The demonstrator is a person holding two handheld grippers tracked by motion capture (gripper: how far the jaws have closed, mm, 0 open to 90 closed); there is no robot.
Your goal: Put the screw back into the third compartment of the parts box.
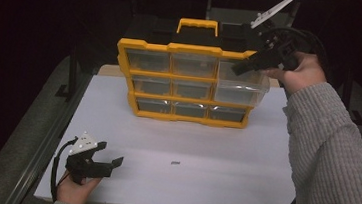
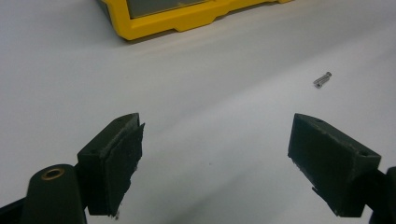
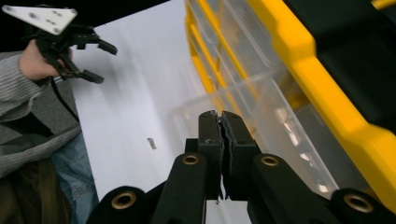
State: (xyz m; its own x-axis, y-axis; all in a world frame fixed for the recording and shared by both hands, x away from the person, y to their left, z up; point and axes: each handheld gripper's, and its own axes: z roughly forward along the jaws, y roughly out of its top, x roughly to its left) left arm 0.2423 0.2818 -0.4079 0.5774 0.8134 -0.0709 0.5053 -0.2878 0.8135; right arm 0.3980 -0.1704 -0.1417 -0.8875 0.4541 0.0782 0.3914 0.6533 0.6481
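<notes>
Pulling a clear drawer (image 1: 243, 88) from the yellow organiser (image 1: 146, 46) at twelve o'clock: right gripper (image 1: 240, 67) pinched tight on its front lip. Draw straight and level. Left gripper (image 1: 115, 162), jaws wide and empty, waits at seven o'clock; screw (image 1: 175, 162) mid-table.

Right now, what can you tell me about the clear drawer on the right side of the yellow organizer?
The clear drawer is see-through plastic, wider and taller than its neighbours, and sits in the right column of the yellow organizer. It is pulled partway out toward the person, its front standing proud of the frame. It looks empty, though glare hides part of the inside. The right gripper is at its upper front edge with jaws shut; in the right gripper view the drawer's rim seems pinched between them.
</notes>
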